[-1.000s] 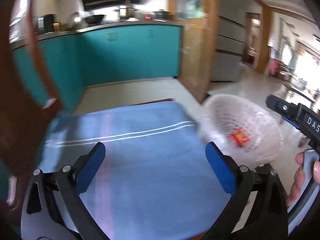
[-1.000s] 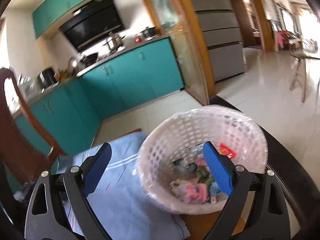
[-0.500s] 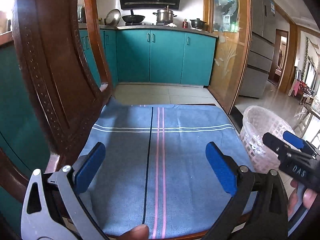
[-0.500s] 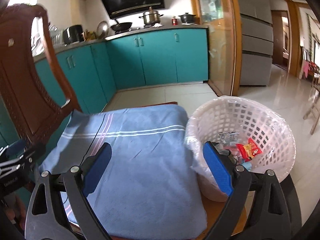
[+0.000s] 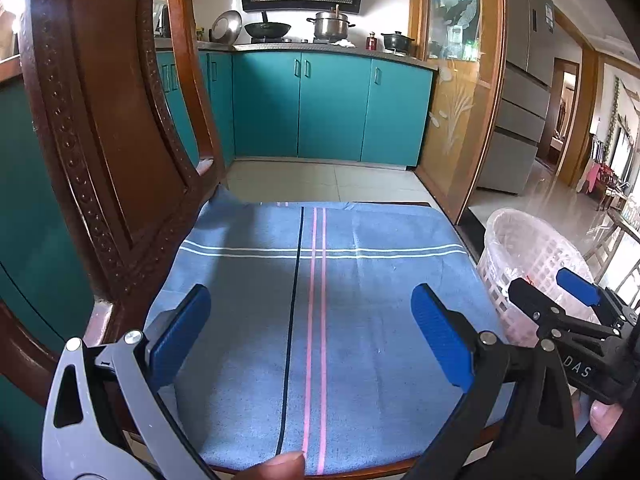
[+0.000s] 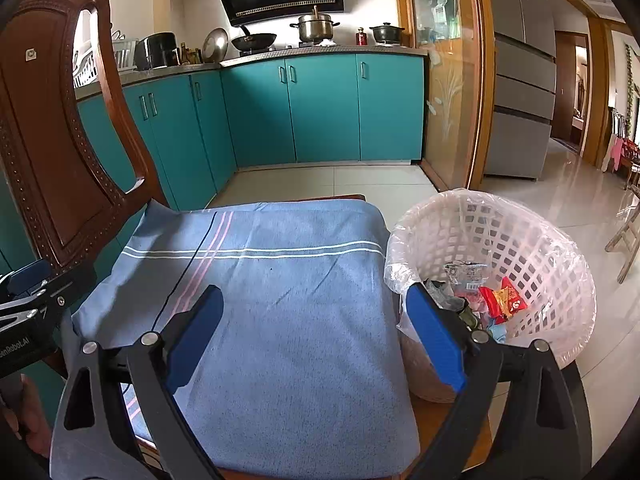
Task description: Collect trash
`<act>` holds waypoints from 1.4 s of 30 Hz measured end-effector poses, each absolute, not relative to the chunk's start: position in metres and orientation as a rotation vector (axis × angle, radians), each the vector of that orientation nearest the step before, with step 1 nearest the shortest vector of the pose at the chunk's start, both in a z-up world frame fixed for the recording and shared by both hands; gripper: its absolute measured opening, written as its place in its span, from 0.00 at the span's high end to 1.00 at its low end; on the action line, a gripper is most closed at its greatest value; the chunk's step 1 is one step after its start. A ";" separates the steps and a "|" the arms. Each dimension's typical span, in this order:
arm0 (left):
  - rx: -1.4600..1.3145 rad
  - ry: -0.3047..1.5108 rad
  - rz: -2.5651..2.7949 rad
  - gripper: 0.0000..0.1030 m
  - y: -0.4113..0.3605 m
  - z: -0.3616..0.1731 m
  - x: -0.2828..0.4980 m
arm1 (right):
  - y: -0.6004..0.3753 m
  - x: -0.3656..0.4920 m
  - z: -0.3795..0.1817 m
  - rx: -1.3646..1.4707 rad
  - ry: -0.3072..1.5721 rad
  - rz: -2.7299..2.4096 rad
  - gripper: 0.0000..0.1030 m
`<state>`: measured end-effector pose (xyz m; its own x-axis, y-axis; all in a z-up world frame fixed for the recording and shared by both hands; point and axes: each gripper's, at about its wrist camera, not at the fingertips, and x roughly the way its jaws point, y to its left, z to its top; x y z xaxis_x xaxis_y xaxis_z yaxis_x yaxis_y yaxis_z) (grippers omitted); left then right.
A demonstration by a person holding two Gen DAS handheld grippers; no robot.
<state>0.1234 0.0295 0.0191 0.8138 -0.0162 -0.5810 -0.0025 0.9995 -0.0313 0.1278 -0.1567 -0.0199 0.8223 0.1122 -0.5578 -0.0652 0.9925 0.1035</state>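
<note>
A white lattice basket (image 6: 532, 236) lined with a clear plastic bag stands to the right of the chair seat. It holds several wrappers, among them a red one (image 6: 503, 295). The left wrist view shows the same basket (image 5: 520, 240) at the right. A blue striped cloth (image 5: 320, 340) covers the seat, and no trash shows on it. My left gripper (image 5: 310, 304) hovers open over the cloth with nothing between its fingers. My right gripper (image 6: 314, 300) is open over the cloth's right part, its right finger (image 6: 434, 336) in front of the basket's near rim. Nothing is held.
The carved wooden chair back (image 6: 52, 140) rises at the left. Teal kitchen cabinets (image 6: 320, 108) stand behind the tiled floor (image 6: 340, 184). A glass door in a wooden frame (image 6: 448, 80) and a grey fridge (image 6: 524, 80) are at the right. A thumb (image 5: 284, 466) shows at the seat's front edge.
Both views were tilted and blurred a second ago and have rolled level. The basket slid from the middle to the right. Nothing has moved in the last half second.
</note>
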 end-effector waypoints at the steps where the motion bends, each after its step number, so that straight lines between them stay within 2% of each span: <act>1: -0.029 0.622 -0.008 0.03 0.029 0.019 0.124 | -0.157 0.128 -0.020 0.082 0.598 0.095 0.12; 42: -0.003 0.638 -0.046 0.03 0.016 0.011 0.125 | -0.160 0.127 -0.020 0.086 0.597 0.097 0.12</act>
<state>0.1251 0.0165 0.0113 0.8022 -0.0440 -0.5955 0.0423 0.9990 -0.0167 0.1275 -0.1597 -0.0197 0.8226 0.1164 -0.5566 -0.0665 0.9918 0.1092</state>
